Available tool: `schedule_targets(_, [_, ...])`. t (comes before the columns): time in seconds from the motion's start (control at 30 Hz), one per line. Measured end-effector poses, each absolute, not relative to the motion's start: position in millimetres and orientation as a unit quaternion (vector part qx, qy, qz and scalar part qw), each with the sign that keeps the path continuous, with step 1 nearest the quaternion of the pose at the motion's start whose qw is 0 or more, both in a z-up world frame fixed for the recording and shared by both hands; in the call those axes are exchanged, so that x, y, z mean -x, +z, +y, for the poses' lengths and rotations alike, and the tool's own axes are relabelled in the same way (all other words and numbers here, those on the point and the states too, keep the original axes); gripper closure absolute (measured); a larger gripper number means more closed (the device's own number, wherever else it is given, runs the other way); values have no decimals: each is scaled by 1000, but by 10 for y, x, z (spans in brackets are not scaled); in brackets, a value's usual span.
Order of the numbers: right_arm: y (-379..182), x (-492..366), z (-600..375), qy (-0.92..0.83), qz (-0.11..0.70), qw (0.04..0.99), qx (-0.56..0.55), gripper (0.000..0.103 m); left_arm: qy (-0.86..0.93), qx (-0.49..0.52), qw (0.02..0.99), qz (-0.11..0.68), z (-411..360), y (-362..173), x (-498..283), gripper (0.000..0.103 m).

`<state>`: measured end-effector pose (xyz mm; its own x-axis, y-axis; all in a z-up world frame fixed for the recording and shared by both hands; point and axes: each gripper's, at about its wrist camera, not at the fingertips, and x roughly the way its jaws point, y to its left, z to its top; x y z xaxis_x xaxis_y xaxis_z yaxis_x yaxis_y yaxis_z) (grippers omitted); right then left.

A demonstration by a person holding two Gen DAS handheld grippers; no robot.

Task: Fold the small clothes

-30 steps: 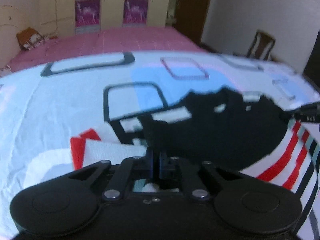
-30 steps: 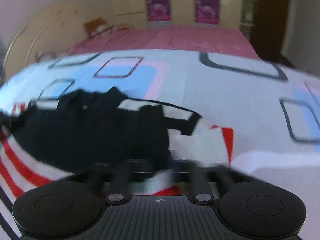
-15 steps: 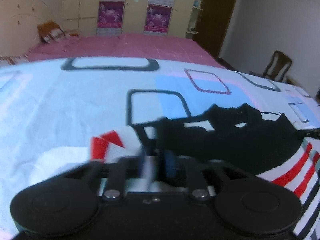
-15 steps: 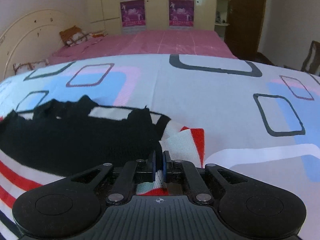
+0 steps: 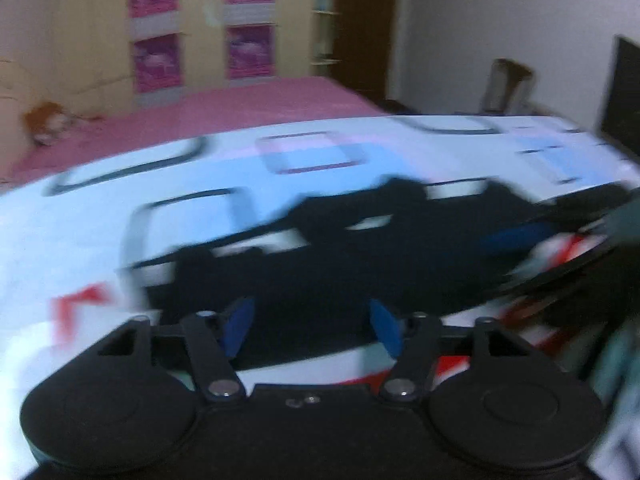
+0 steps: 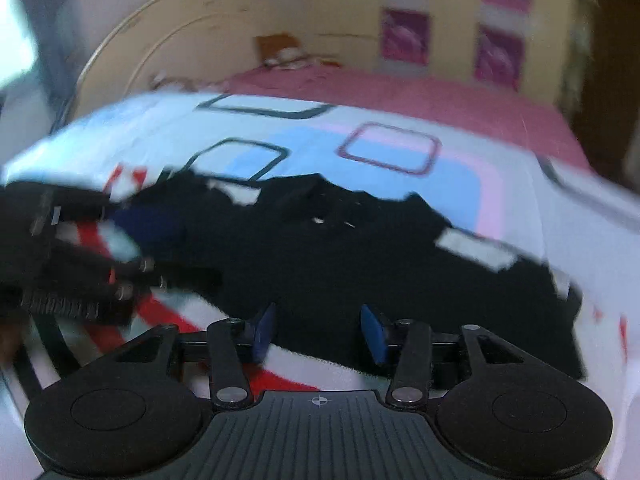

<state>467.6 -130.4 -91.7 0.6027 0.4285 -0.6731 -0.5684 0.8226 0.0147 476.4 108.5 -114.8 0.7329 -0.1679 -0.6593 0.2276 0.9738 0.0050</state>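
A small garment [image 5: 340, 272], black on top with red, white and black stripes below, lies on the patterned bed sheet [image 5: 100, 232]. My left gripper [image 5: 312, 330] hovers over its near edge. The jaws are opening and the blue pads [image 5: 238, 330] stand apart, pressing on nothing. My right gripper [image 6: 319, 332] hangs over the same garment [image 6: 360, 264] from the other side, its jaws opening too and gripping no cloth. Each gripper shows blurred in the other's view: the right gripper [image 5: 560, 248] at the right edge, the left gripper [image 6: 80, 264] at the left edge.
The sheet has blue and pink squares with dark outlines. Beyond it lies a pink bedspread [image 5: 240, 108], then a yellow wardrobe [image 5: 200, 40] with purple panels. A wooden chair [image 5: 504, 84] stands by the right wall. A curved headboard [image 6: 160, 60] rises at the back left.
Both grippers were shut on the garment's striped edge. Both have let go and opened, and have moved in over the black part, closer to each other.
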Motion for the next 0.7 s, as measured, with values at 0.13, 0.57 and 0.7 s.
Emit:
schedule_targets(0.13, [-985, -4885, -2208, 119, 374, 919, 34, 49, -109, 42, 932, 342, 1733, -1162, -4722, 47])
schedule_targets(0.57, [-706, -4243, -1562, 235, 349, 907, 24, 49, -129, 4, 946, 298, 745, -842, -4260, 22])
schedule_targets(0.7, [-877, -4128, -1289, 231, 359, 902, 68, 49, -126, -17, 932, 339, 594, -1055, -4142, 24])
